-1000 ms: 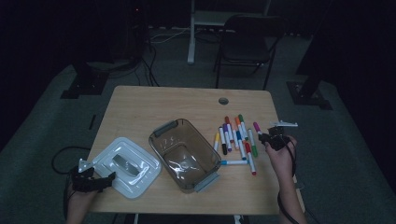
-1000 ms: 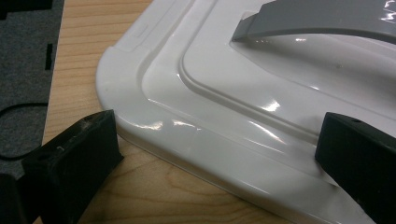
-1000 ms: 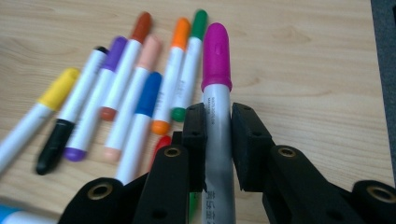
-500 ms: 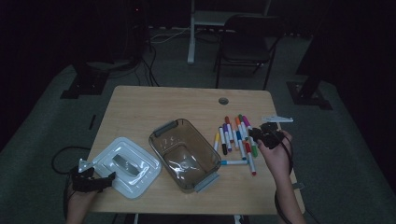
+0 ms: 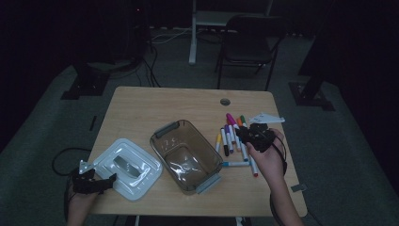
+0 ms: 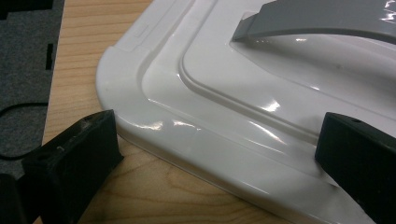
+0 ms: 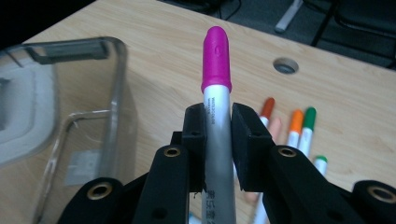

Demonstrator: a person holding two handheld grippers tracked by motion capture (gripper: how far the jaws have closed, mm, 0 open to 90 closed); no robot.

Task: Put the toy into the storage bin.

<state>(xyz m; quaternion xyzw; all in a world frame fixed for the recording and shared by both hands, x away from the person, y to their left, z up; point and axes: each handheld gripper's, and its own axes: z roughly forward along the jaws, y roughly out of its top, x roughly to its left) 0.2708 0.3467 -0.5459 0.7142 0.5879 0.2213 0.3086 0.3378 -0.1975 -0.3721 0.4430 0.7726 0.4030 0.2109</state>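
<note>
My right tongs [image 7: 217, 125] are clamped on a marker with a pink cap [image 7: 216, 60]. The two black pads press on its grey barrel from both sides, and the pink cap stands out beyond the tips. In the high view I see these right tongs [image 5: 256, 134] above the group of loose markers [image 5: 231, 139] that lie on the right part of the bench [image 5: 150, 106]. The held marker is lifted clear of the wood and points toward the clear plastic container [image 7: 70, 116], which stands open in the middle of the bench, just to the left of the markers. One blue marker [image 5: 236, 164] lies flat near the container's right side.

My left tongs [image 5: 93, 181] are apart. They rest at the near left corner of the bench, by the white lid [image 6: 261, 93]. In the left gripper view one pad is on the wood just beside the lid's rim and the other is over the lid's edge; I cannot tell if this one touches it. The lid lies flat with its grey handle [image 6: 322, 21] upward, just beside the container on its left.
</note>
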